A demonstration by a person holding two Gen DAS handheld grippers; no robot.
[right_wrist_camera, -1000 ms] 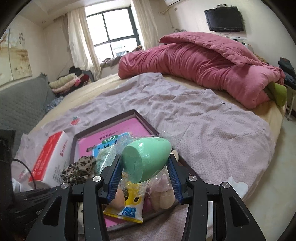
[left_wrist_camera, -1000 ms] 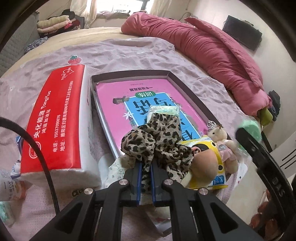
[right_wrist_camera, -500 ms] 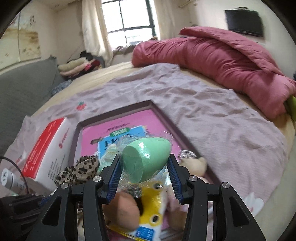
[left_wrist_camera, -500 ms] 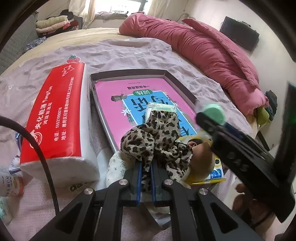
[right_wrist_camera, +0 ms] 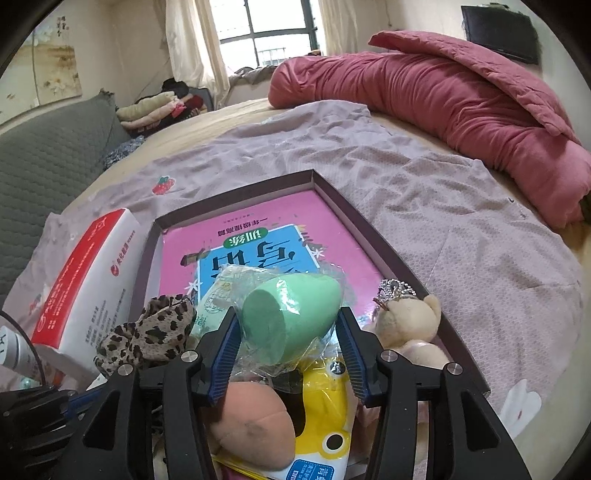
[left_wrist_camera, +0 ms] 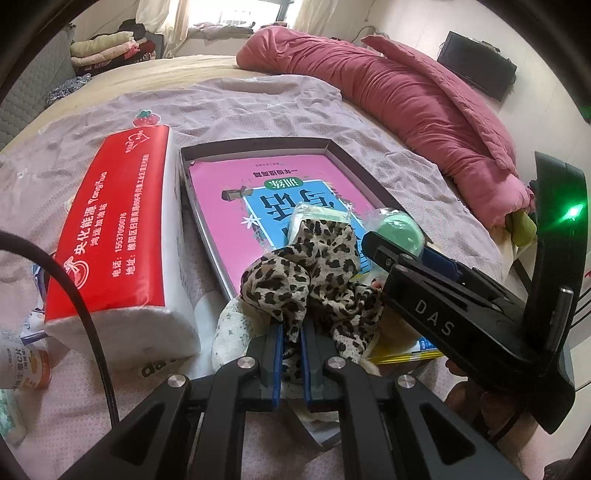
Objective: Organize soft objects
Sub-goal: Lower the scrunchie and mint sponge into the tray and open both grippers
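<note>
A leopard-print fabric scrunchie (left_wrist_camera: 310,273) is pinched tight by the left gripper (left_wrist_camera: 291,354). A bagged mint-green egg-shaped sponge (right_wrist_camera: 291,317) sits between the right gripper's (right_wrist_camera: 290,363) just-widened jaws, above the dark shallow tray (right_wrist_camera: 388,251) at six o'clock.

Left wrist view: taken from just behind the left gripper (left_wrist_camera: 291,350), whose arms fill the lower centre of the frame, looking steeply down and forward across the bed toward the window at upper centre. The tray (left_wrist_camera: 255,142) lies close, at mid-frame; the right gripper (left_wrist_camera: 399,254) enters from the right edge.

Right wrist view: taken from behind the right gripper (right_wrist_camera: 288,354), tilted downward, facing the same window (right_wrist_camera: 266,29) at top centre.

Both views share the tray (right_wrist_camera: 236,188), the red tissue pack (left_wrist_camera: 107,236) (right_wrist_camera: 85,280), the leopard-print cloth (left_wrist_camera: 314,273) (right_wrist_camera: 147,336) and the pink quilt (left_wrist_camera: 406,96) (right_wrist_camera: 443,88).
</note>
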